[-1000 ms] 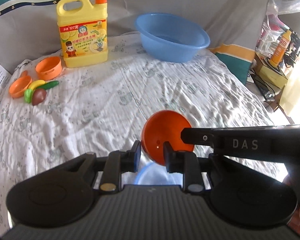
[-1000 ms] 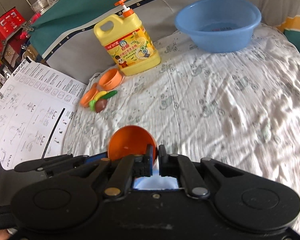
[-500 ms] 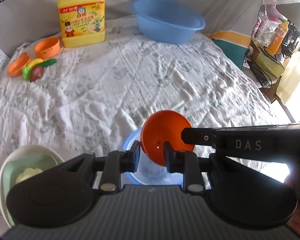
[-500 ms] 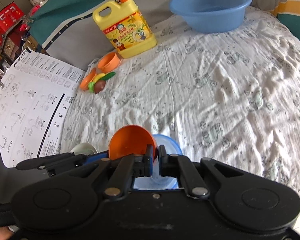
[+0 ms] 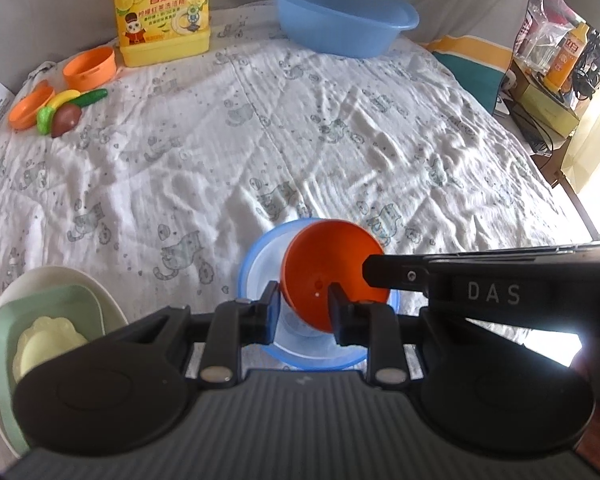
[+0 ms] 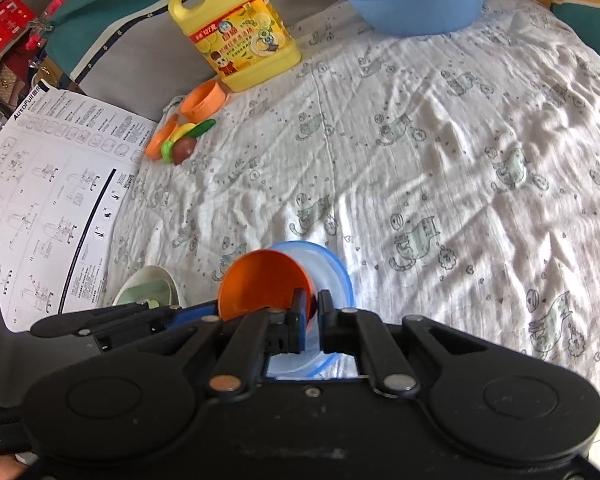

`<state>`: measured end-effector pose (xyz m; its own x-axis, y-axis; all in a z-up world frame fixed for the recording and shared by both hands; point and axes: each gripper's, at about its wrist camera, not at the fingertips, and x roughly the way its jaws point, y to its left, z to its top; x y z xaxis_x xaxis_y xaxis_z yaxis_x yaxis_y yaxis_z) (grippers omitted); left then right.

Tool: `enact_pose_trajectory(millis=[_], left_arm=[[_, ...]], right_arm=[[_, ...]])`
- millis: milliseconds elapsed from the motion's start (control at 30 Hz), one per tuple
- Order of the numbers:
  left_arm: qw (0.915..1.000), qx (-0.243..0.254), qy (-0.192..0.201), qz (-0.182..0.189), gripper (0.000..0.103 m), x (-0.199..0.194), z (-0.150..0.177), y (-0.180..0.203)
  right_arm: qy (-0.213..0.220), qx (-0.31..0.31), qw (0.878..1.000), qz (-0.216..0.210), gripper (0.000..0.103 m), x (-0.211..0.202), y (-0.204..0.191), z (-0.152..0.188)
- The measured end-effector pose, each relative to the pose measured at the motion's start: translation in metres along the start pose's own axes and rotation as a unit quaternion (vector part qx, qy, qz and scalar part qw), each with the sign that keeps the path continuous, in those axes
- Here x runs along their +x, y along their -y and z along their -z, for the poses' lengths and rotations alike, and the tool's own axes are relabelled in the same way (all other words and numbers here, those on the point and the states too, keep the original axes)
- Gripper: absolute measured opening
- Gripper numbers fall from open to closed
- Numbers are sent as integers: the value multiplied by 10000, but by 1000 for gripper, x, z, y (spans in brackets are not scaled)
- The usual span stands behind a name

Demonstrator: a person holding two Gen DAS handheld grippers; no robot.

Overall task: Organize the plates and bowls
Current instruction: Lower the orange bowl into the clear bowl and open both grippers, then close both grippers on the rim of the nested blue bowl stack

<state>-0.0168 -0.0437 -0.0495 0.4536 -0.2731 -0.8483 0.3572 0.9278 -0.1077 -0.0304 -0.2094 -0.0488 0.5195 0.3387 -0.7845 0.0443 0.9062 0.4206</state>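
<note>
Left wrist view: holding the orange bowl [image 5: 332, 276] tilted, low over the blue bowl [image 5: 256, 264] on the bed sheet [image 5: 300, 128].
Left gripper [image 5: 303, 307]: jaws standing narrow, clamping the orange bowl's near wall between them.
Right gripper [image 5: 384, 270]: reaching in from the right, nipping the orange bowl's rim.
Elsewhere: cream dish [image 5: 80, 280] with a green plate [image 5: 60, 300] inside lying at lower left; detergent jug [image 5: 162, 12], blue basin [image 5: 340, 20] and toy food [image 5: 66, 112] sitting well apart at the far edge.

Right wrist view: jaws nearly closed, pinching the orange bowl's [image 6: 260, 284] rim at the right gripper [image 6: 310, 312].
Blue bowl [image 6: 332, 268]: lying directly under and behind the orange one, mostly covered.
Printed sheet [image 6: 40, 184]: lying beside the bed on the left.

Doing it well, judged: levelling the orange bowl before lowering, centring it over the blue rim, then opening both grips together to avoid tipping or dragging the lower bowl across the soft sheet.
</note>
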Motion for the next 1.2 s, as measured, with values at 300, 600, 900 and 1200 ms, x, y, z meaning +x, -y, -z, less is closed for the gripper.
enact_pose_trajectory(millis=[300, 600, 900, 1200], left_arm=[[10000, -68, -20, -38, 32, 3, 1, -5], [9961, -331, 735, -351, 103, -34, 1, -19], [9937, -761, 666, -482, 103, -39, 17, -48], [9929, -797, 752, -464, 103, -44, 31, -51]], right_arm=[[-69, -10, 10000, 5, 11, 5, 1, -2], [495, 12, 9987, 119, 94, -21, 2, -11], [579, 113, 9975, 387, 102, -29, 11, -1], [546, 121, 9973, 470, 103, -34, 10, 14]])
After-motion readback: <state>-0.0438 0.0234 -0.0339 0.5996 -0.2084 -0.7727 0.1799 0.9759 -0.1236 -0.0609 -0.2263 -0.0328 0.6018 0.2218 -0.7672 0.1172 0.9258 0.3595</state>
